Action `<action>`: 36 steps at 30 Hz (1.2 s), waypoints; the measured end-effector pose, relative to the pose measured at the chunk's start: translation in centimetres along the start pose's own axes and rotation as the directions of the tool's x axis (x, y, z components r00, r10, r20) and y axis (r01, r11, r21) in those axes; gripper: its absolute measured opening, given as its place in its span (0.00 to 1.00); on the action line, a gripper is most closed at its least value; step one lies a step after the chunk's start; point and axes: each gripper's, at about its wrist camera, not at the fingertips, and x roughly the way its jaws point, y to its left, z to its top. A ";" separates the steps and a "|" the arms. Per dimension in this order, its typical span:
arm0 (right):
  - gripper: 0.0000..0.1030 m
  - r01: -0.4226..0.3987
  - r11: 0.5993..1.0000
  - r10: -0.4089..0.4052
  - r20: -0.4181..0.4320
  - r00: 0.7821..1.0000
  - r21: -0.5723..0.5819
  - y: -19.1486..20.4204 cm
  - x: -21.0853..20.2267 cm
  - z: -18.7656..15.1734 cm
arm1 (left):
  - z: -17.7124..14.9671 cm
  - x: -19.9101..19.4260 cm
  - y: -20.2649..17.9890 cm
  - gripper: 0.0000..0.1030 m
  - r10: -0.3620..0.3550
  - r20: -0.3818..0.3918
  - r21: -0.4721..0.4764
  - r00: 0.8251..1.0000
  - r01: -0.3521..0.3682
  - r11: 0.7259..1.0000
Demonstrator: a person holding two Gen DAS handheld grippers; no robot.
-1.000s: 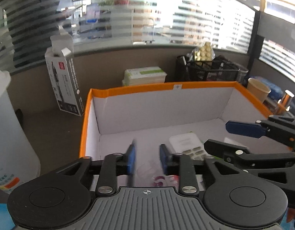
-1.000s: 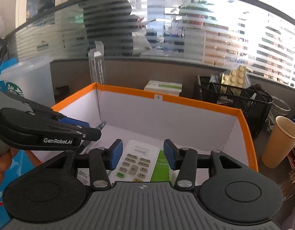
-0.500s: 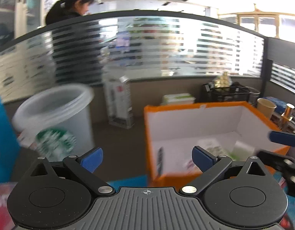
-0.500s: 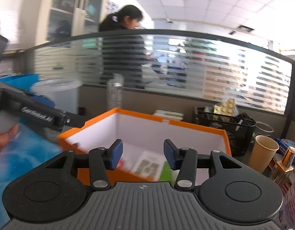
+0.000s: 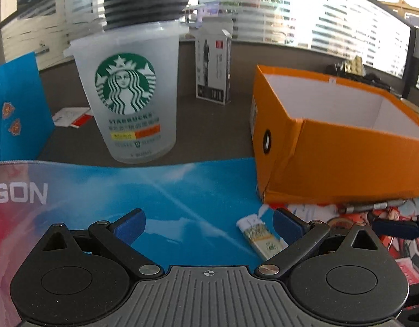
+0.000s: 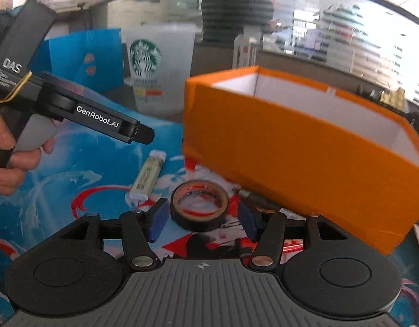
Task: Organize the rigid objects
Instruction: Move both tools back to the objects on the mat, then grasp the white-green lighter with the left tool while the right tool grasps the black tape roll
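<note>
In the left wrist view we see the left gripper [image 5: 209, 224] tilted down toward the blue mat [image 5: 182, 190] on the worktop [image 5: 214, 125], its jaws spread wide apart with nothing clamped between them. A small flat white and yellow packet [image 5: 259, 234] lies on the mat just inside the right finger, at the lower right of the frame; we cannot tell whether it touches the blue pad. The orange box [image 5: 340, 160] stands at the right of the frame, open on top, and a translucent cup with a green logo [image 5: 127, 95] stands upright at the upper left, well apart from the box.

In the right wrist view the right gripper [image 6: 202, 219] also points downward, and its jaws are opening. A roll of black tape [image 6: 199, 204] lies flat on the mat between the two blue pads, which do not press on it. The packet appears here to the left of the tape, near it but apart. At the left edge of this frame a hand [image 6: 7, 152] wraps the handle of the left gripper, the fingers curled around the grey grip, and the tool slopes down to the right above the mat. The orange box fills the right half of this frame, just behind the tape.
</note>
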 end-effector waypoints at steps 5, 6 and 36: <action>0.67 0.010 1.000 -0.010 -0.008 1.000 -0.010 0.4 2.0 0.2 | -0.5 0.3 -0.2 0.98 0.021 0.001 0.006 1.000 -0.021 1.000; 0.63 0.000 1.000 0.000 -0.014 1.000 -0.008 0.4 2.6 0.4 | -0.5 0.4 -0.1 0.98 0.028 0.000 0.004 1.000 -0.028 1.000; 0.51 0.002 1.000 -0.002 0.018 1.000 0.016 -1.5 0.5 -0.8 | -2.4 0.9 -3.7 0.21 -0.043 0.019 0.065 0.999 0.041 0.997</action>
